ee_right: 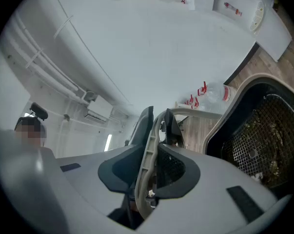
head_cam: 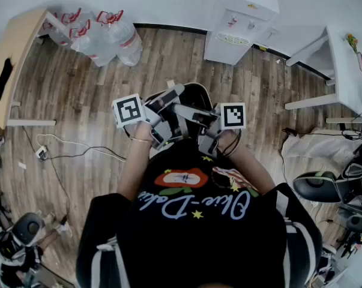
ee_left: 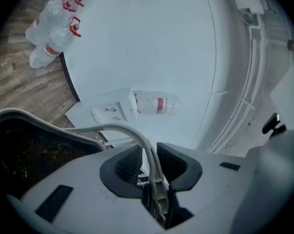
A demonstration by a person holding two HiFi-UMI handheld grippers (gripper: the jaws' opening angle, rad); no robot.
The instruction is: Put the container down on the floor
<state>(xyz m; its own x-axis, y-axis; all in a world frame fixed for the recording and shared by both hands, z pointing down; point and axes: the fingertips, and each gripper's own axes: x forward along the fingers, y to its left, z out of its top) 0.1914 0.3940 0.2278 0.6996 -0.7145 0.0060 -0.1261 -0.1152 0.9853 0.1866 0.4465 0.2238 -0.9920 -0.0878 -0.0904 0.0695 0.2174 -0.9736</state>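
Left claw [ee_left: 148, 152] and right claw [ee_right: 159, 121] each grip a pale handle of the black mesh container [ee_right: 256, 140] above the wooden floor [head_cam: 78, 101].

Wood floor [head_cam: 78, 95]: water dispenser [head_cam: 238, 26] at the wall, water jugs [head_cam: 102, 35] left of it, loose cable [head_cam: 78, 149] farther left.

Only the black shirt [head_cam: 193, 209] bears pale script lettering, too unclear to read surely
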